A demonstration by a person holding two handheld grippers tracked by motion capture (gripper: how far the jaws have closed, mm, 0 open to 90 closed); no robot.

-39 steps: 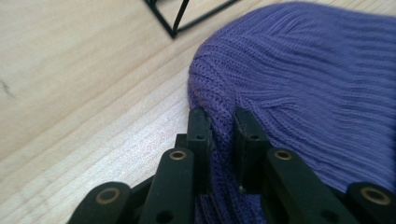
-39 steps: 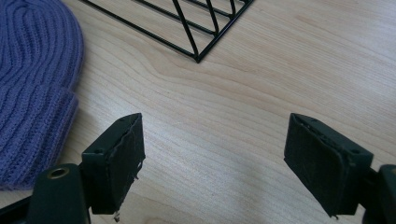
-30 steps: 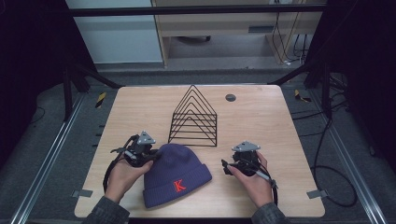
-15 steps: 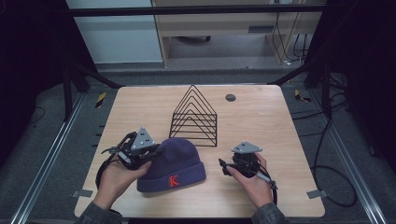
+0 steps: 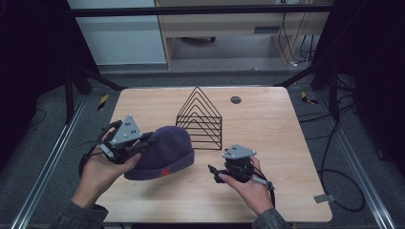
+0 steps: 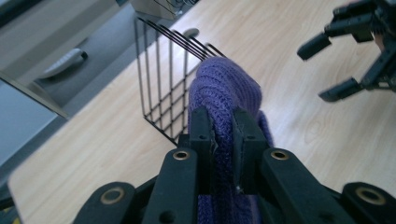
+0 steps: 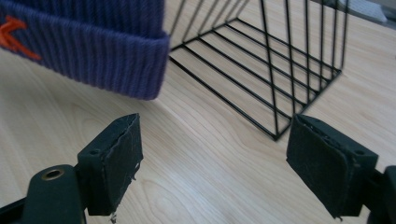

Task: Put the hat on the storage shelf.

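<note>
Purple knit, ribbed and marked with an orange emblem on its cuff, is seen pinched at the crown end between the pressed-together jaws of the left tool (image 5: 143,143), the beanie (image 5: 165,152) being raised at that end while its cuff still rests on the wooden counter (image 5: 277,124), just in front of the black wire rack (image 5: 200,119). In the left gripper view the beanie (image 6: 224,93) is shown bunched into a fold between the two black jaws of the left tool (image 6: 223,140), with the wire rack (image 6: 163,74) just behind it. The right tool (image 5: 217,172) is held spread and empty, low over the counter in front of the rack's right corner and a little apart from the cuff; in the right gripper view its jaws are seen wide apart, with the cuff's corner (image 7: 140,70) near and ahead and the rack (image 7: 280,70) behind. A lift of the hat is judged to be in hand. The next move is thought to call for the free cuff edge to be taken by the right tool, so that the hat can be opened or carried toward the rack without dragging or catching on its wires.
</note>
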